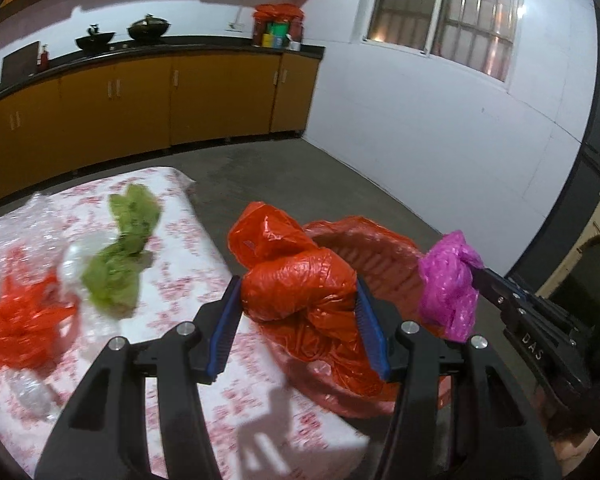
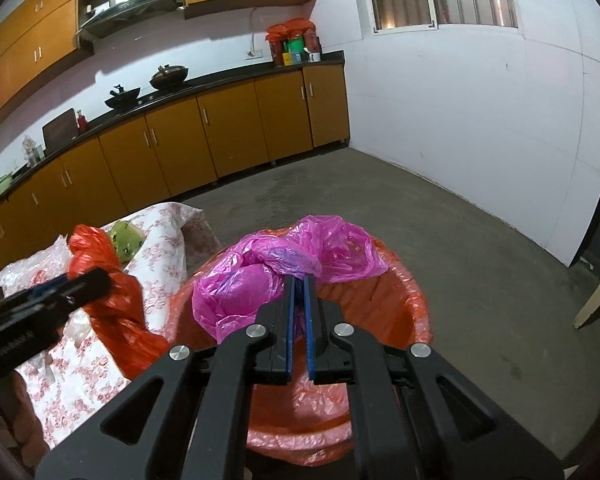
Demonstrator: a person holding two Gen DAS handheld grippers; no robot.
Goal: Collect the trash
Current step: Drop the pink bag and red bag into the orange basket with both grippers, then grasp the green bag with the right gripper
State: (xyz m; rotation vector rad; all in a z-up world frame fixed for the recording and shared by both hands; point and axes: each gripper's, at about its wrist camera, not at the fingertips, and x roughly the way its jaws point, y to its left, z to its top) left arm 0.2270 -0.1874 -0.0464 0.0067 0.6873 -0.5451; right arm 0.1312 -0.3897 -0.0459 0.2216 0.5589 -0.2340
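Grippers both loaded: left gripper (image 1: 298, 300) clamps crumpled orange plastic bag (image 1: 300, 280), right gripper (image 2: 299, 280) pinches crumpled pink plastic bag (image 2: 260, 276). I'd centre both over orange-lined round bin (image 2: 412, 300) before releasing; left probably sits short of it.

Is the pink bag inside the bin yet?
Not yet. The pink bag hangs pinched in the right gripper above the bin, not resting inside it.
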